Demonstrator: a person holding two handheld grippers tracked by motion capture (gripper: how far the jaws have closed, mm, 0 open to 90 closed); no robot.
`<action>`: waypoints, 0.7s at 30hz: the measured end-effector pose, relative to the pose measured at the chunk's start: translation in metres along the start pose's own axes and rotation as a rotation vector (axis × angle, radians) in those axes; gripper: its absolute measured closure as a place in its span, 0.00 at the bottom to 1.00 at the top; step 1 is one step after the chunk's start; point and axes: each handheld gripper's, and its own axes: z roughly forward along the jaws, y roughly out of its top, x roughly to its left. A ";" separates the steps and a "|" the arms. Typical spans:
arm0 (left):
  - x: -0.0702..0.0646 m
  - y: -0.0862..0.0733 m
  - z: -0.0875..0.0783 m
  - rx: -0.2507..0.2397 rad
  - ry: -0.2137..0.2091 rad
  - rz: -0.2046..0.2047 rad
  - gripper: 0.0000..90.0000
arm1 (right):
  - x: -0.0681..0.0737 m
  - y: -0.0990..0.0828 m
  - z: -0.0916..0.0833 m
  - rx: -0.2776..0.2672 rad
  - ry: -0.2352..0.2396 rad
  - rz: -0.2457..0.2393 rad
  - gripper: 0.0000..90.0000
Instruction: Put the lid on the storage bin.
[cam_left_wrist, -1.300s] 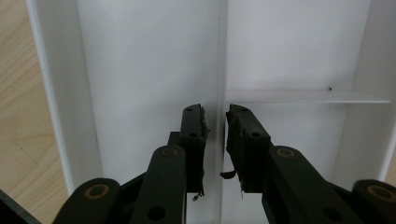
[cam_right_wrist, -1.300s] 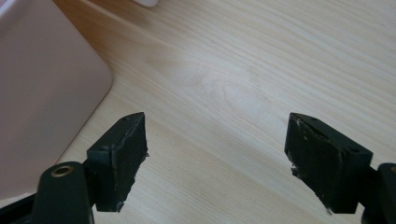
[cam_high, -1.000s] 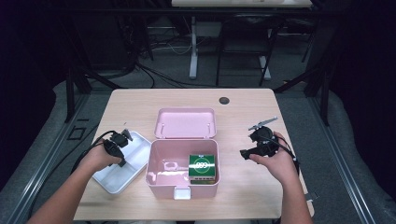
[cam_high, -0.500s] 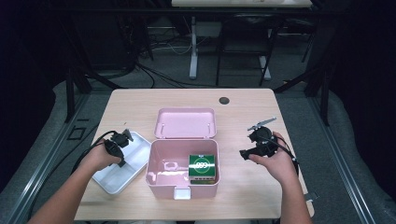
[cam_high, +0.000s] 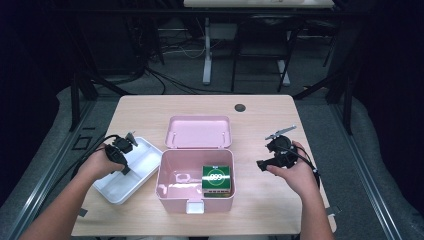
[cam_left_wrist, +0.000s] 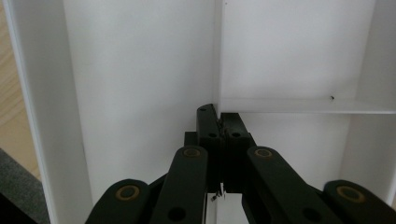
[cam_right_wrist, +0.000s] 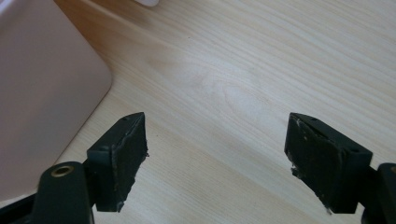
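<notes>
A white divided tray (cam_high: 142, 155) lies left of an open pink box (cam_high: 195, 192). The box's lid (cam_high: 200, 132) is folded back, and a green carton (cam_high: 217, 179) stands in its right half. My left gripper (cam_high: 124, 167) points down into the tray. In the left gripper view this gripper (cam_left_wrist: 219, 114) has its jaws clamped on the tray's thin divider wall (cam_left_wrist: 217, 56). My right gripper (cam_high: 265, 155) rests over bare table to the right of the box. In its own view it (cam_right_wrist: 217, 154) is open, with nothing between its pads, and the pink box wall (cam_right_wrist: 42, 93) is at its left.
The wooden table (cam_high: 270, 210) has a round black grommet (cam_high: 240, 107) near its far edge. Cables trail from both grippers toward the table's sides. Dark floor, desk legs and wiring lie beyond the far edge.
The left gripper has edged upward slightly at the tray. The right hand and gripper have stayed where they were.
</notes>
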 end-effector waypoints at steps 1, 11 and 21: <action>0.000 -0.001 -0.003 -0.004 0.001 -0.001 0.99 | 0.000 0.000 0.000 0.000 0.000 0.000 0.23; 0.005 -0.013 -0.042 -0.048 0.018 -0.002 0.99 | 0.000 0.000 0.000 -0.001 -0.002 0.001 0.23; 0.004 -0.019 -0.073 -0.076 0.024 0.013 0.99 | 0.001 0.000 0.001 -0.001 0.004 -0.001 0.23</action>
